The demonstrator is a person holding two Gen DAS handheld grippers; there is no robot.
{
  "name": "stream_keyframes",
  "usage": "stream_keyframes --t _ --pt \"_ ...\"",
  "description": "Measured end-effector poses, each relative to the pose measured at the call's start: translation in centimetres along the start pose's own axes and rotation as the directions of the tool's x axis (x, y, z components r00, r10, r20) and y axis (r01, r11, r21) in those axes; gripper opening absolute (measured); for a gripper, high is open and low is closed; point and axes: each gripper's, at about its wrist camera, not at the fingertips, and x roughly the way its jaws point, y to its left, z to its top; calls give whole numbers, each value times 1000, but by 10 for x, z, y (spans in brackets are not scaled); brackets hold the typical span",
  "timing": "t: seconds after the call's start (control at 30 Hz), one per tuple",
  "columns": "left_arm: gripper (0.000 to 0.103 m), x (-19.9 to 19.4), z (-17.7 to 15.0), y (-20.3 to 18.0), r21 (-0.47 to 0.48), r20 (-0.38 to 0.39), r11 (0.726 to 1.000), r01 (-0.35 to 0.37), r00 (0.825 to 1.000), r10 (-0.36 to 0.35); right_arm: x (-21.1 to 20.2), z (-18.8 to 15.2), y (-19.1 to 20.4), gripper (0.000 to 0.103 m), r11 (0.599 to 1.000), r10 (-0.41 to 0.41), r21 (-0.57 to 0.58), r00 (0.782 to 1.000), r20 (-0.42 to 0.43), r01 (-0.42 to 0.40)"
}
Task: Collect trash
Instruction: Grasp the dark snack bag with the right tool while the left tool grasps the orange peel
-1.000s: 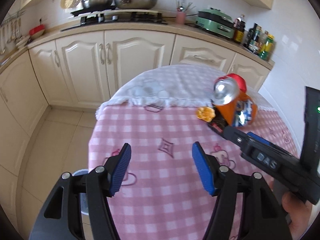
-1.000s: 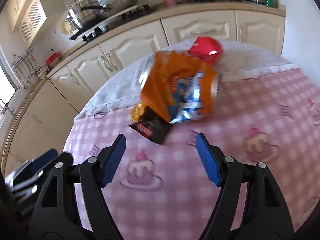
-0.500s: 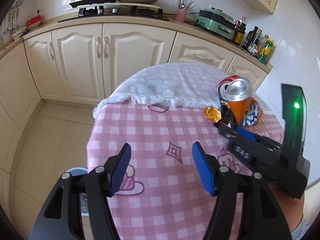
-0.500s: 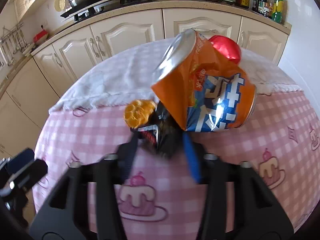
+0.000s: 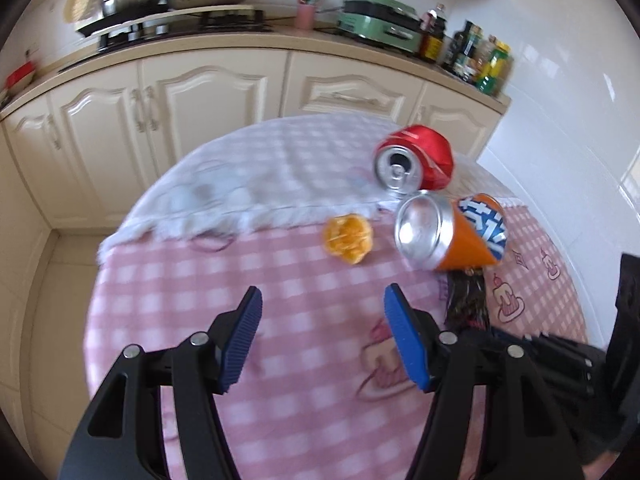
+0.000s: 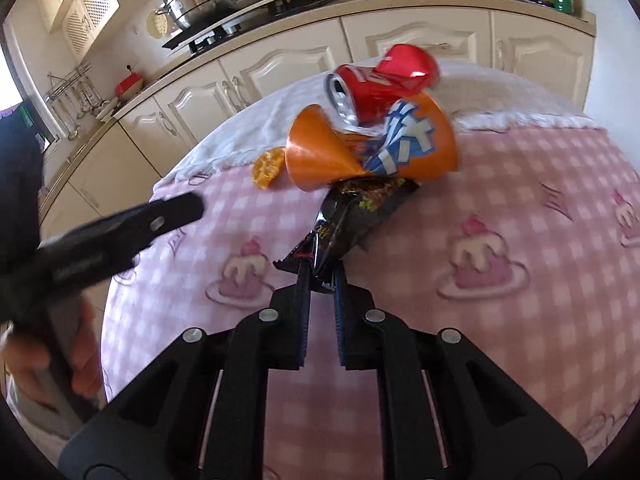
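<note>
the right gripper sits at the lower centre of the right wrist view, and its jaws have just been closing; they now pinch the near corner of the black snack wrapper, which runs up toward the middle of the frame. the far end of that wrapper lies under or against the crushed orange can, and the red can rests just behind it, toward the upper centre. a piece of orange peel sits just left of the orange can on the pink checked tablecloth.

in the left wrist view the left gripper hovers at the lower centre with its jaws spread and nothing between them. the peel lies above it in the frame, the orange can to the upper right, the red can beyond that.

the step in hand looks like lifting the wrapper clear. the grip is only on a thin corner, so it is best to keep the jaws firmly pressed and draw the wrapper back and up slowly. if the orange can is resting on it, a quick pull may roll that can, and perhaps the red 1, toward the table edge. the free left gripper could steady the can or go for the peel. no bin shows in either view.
</note>
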Motion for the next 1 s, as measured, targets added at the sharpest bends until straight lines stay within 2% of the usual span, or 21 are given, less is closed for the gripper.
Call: stream_keyframes --t 0.2,0.4,0.43,0.5,0.53,0.63,0.73,0.83,1.0 --pt "62 37 15 -22 26 -31 999 -34 999 35 4 10 -12 11 999 5 36 1000 17 -6" --pt "62 61 28 -27 55 -49 994 -90 994 93 12 14 -22 11 994 57 88 998 10 -57" --pt "59 63 29 -27 61 -46 993 -100 994 103 12 15 -22 11 994 58 89 998 10 -59" --pt "38 66 30 -31 100 -35 983 -154 987 158 12 14 -24 11 993 64 94 998 11 -65" --pt "33 65 30 -31 108 -31 982 -156 987 160 11 14 -26 11 993 69 99 998 12 -70" --pt "32 63 31 -30 111 -37 984 -142 989 146 11 15 -30 11 990 79 114 997 18 -80" --pt "31 55 26 -27 81 -44 992 -100 994 103 2 13 -34 11 991 45 122 998 42 -50" --pt "31 40 15 -25 51 -48 997 -51 997 54 -10 7 -34 11 991 26 127 998 61 -33" --pt "31 7 -8 -29 50 -20 998 -27 999 28 -35 -9 -29 11 989 18 144 996 89 -30"
